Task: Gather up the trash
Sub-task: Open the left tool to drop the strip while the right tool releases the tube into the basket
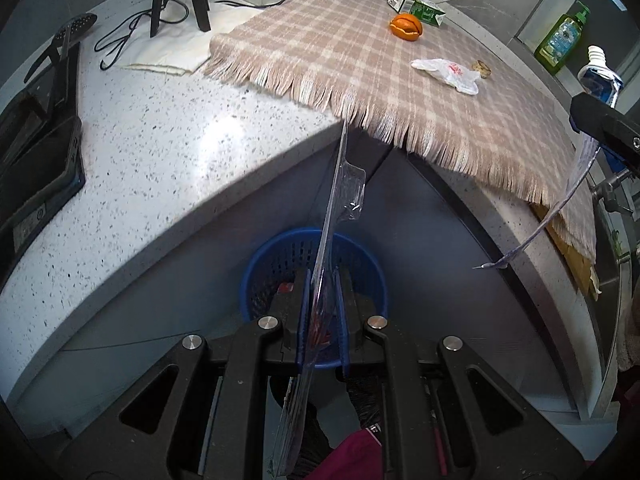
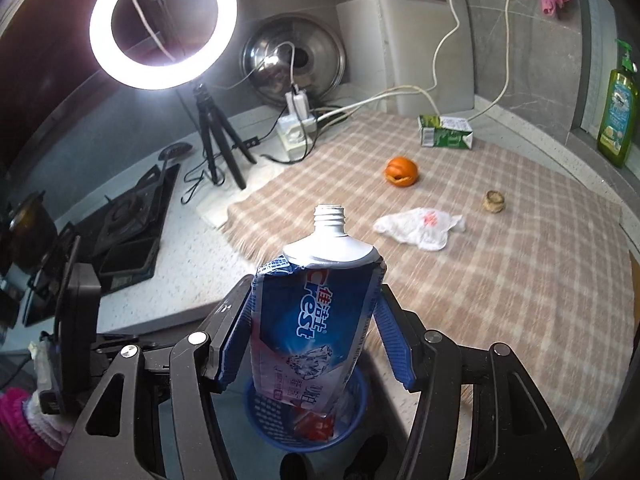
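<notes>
My left gripper (image 1: pixel 322 280) is shut on a clear plastic blister pack (image 1: pixel 340 200), held edge-on above the blue mesh trash basket (image 1: pixel 256 280) on the floor. My right gripper (image 2: pixel 316 300) is shut on a blue toothpaste tube (image 2: pixel 316 312) with no cap, held over the same basket (image 2: pixel 356 408), which holds red and white trash. The tube also shows at the right edge of the left wrist view (image 1: pixel 600 80). On the checked cloth (image 2: pixel 500 280) lie an orange peel (image 2: pixel 402 172), a crumpled white bag (image 2: pixel 420 228), a small brown scrap (image 2: pixel 495 201) and a green carton (image 2: pixel 446 131).
A ring light on a black tripod (image 2: pixel 218 136) and a power strip (image 2: pixel 296 132) stand at the back of the speckled counter (image 1: pixel 160 152). A black stove (image 2: pixel 128 220) is at the left. A green soap bottle (image 2: pixel 618 112) stands at the right.
</notes>
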`<action>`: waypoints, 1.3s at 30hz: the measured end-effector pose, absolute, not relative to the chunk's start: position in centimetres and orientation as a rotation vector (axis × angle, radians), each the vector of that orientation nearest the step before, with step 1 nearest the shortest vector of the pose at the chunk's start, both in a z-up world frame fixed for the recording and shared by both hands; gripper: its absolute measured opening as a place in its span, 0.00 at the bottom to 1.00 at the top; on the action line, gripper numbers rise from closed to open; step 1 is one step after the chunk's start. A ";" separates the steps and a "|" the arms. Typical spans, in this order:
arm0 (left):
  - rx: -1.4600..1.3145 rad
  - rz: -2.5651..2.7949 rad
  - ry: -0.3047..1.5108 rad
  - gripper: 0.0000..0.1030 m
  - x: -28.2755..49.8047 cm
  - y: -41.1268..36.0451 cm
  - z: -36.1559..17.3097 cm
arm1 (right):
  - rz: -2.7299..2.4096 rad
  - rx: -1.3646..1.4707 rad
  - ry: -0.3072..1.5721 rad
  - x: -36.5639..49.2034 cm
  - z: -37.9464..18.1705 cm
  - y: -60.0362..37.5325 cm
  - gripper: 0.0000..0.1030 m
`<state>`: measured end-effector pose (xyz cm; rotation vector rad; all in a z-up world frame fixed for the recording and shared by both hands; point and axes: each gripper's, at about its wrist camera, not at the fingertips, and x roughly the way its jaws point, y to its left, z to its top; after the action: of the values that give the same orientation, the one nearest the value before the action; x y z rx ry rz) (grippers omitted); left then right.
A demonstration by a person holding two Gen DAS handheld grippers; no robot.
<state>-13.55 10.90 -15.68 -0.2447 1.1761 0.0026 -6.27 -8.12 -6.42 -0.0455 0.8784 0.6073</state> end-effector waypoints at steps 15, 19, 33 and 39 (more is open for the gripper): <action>-0.249 0.018 1.306 0.10 -15.0 11.2 -21.5 | 0.610 -0.112 0.978 -9.0 -12.0 -5.1 0.57; -0.242 0.017 1.341 0.10 -14.8 11.1 -23.1 | 0.603 -0.115 1.014 -9.2 -13.8 -4.6 0.57; -0.224 0.041 1.434 0.10 -13.3 10.5 -27.9 | 0.579 -0.189 1.100 -9.4 -19.3 -2.8 0.55; -0.209 0.063 1.460 0.10 -12.9 9.8 -29.3 | 0.565 -0.224 1.130 -8.9 -21.3 -2.2 0.54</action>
<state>-12.94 9.83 -29.30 -0.2091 1.4598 0.0628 -8.87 -2.17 -21.32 -0.2243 1.1302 0.5647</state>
